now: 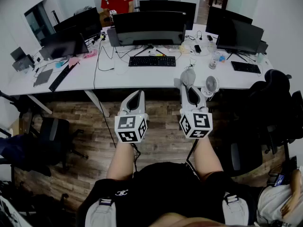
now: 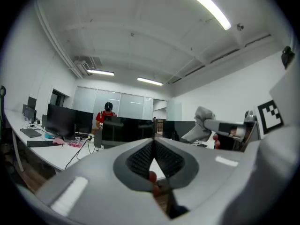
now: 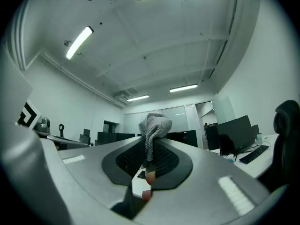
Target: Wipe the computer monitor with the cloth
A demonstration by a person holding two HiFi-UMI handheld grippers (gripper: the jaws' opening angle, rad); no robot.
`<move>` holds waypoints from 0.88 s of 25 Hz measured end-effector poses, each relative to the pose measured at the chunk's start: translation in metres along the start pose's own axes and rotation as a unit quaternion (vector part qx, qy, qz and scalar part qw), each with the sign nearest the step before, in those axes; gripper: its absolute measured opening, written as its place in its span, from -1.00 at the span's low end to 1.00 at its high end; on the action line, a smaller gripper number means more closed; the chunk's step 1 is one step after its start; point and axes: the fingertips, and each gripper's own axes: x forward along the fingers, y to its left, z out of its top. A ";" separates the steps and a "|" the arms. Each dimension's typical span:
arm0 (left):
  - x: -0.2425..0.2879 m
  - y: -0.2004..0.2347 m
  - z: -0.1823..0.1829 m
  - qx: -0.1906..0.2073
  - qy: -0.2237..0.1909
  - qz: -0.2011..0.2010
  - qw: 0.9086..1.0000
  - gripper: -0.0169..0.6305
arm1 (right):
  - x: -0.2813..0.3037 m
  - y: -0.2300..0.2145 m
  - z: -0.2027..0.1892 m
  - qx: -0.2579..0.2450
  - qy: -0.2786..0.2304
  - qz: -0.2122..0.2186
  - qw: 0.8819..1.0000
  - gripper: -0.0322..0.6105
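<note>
Wood floor [image 1: 161, 126] underfoot, mid-frame. Left gripper [image 1: 137, 95] clenched on nothing. Right gripper [image 1: 186, 85] pinches grey cloth [image 1: 188, 74], bunched above its tips. Beyond: white desk [image 1: 142, 77]; monitor [image 1: 148, 27] upper centre, well apart. Risk: the cloth slips under wiping pressure and bare jaw tips scrape the screen.

a long white bench [image 1: 142, 77] runs across the room above a wooden floor [image 1: 94, 122]. near its middle stands a wide monitor [image 1: 149, 28], with a black keyboard [image 1: 152, 61] just in front of it. to the right are another monitor [image 1: 239, 36] and a second keyboard [image 1: 245, 66]. a small white fan [image 1: 211, 85] sits at the near edge. on the left are a dark monitor [image 1: 64, 44] and a pink thing [image 1: 90, 54]. an office chair [image 1: 52, 136] stands on the floor.
</note>
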 end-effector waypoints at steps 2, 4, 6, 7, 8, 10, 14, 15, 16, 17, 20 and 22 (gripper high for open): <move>0.006 -0.004 0.001 0.002 0.000 0.000 1.000 -0.80 | 0.001 -0.006 -0.001 0.000 0.001 0.000 1.000 -0.80; 0.011 -0.007 0.001 0.003 0.000 0.002 1.000 -0.80 | 0.002 -0.013 -0.003 0.002 0.002 0.000 1.000 -0.80; 0.016 -0.010 0.001 0.001 0.000 0.005 1.000 -0.80 | 0.003 -0.018 -0.005 0.010 0.003 0.003 1.000 -0.80; 0.018 -0.012 0.001 0.001 0.000 0.006 1.000 -0.80 | 0.003 -0.021 -0.006 0.014 0.001 0.005 1.000 -0.80; 0.020 -0.014 0.001 0.001 0.000 0.007 1.000 -0.80 | 0.003 -0.023 -0.006 0.017 0.000 0.007 1.000 -0.80; 0.026 -0.020 0.001 0.003 0.000 0.008 1.000 -0.80 | 0.005 -0.029 -0.006 0.019 -0.003 0.010 1.000 -0.80; 0.035 -0.030 -0.002 0.006 0.000 0.014 1.000 -0.80 | 0.007 -0.041 -0.010 0.020 -0.004 0.017 1.000 -0.80; 0.037 -0.032 -0.002 0.006 -0.001 0.017 1.000 -0.80 | 0.008 -0.043 -0.011 0.020 -0.004 0.020 1.000 -0.79; 0.039 -0.033 -0.002 0.006 -0.002 0.020 1.000 -0.80 | 0.009 -0.046 -0.013 0.021 -0.003 0.024 1.000 -0.79; 0.042 -0.035 -0.002 0.006 -0.003 0.022 1.000 -0.80 | 0.011 -0.048 -0.014 0.022 -0.002 0.027 0.999 -0.80; 0.048 -0.042 -0.006 0.006 -0.001 0.027 1.000 -0.80 | 0.014 -0.057 -0.019 0.026 0.002 0.035 0.999 -0.79; 0.054 -0.045 -0.009 0.007 0.003 0.030 1.000 -0.80 | 0.019 -0.061 -0.020 0.027 0.002 0.040 0.999 -0.80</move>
